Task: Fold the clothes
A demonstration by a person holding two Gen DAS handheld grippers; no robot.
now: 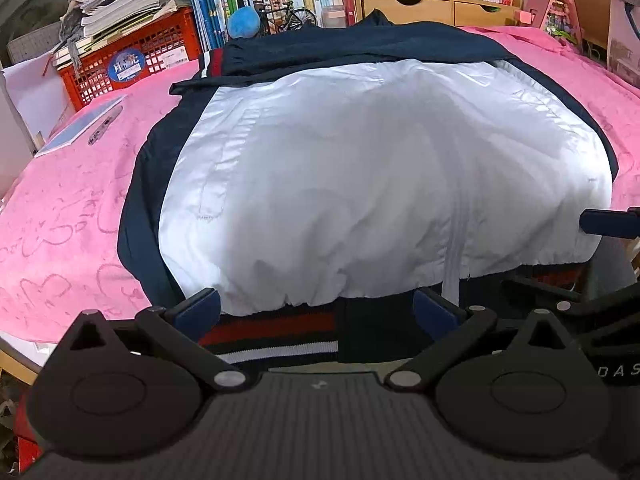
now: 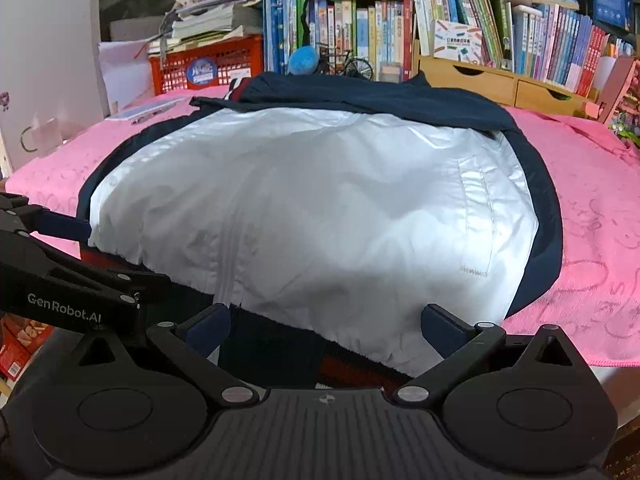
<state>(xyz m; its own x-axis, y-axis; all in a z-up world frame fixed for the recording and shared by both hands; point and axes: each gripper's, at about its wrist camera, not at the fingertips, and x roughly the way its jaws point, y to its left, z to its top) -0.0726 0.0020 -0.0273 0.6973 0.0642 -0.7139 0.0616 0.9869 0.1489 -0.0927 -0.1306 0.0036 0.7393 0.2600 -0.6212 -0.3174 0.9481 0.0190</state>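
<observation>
Jacket (image 1: 360,184), sleeves seemingly tucked, is being approached at its 6 o'clock hem (image 1: 276,334) by left gripper (image 1: 316,306) and right gripper (image 2: 326,320), jaws apart, final fold pending.

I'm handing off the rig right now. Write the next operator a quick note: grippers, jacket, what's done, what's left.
Left gripper: open, at the jacket's near hem, gripping nothing.
Right gripper: open, at the same hem, further right, also gripping nothing.
Jacket: on the pink cloth, white body towards you, navy sleeves folded across the far end.
Done: sleeves look tucked in.
Left: probably grip the hem with both and fold it away from you towards the collar, then flatten.
</observation>
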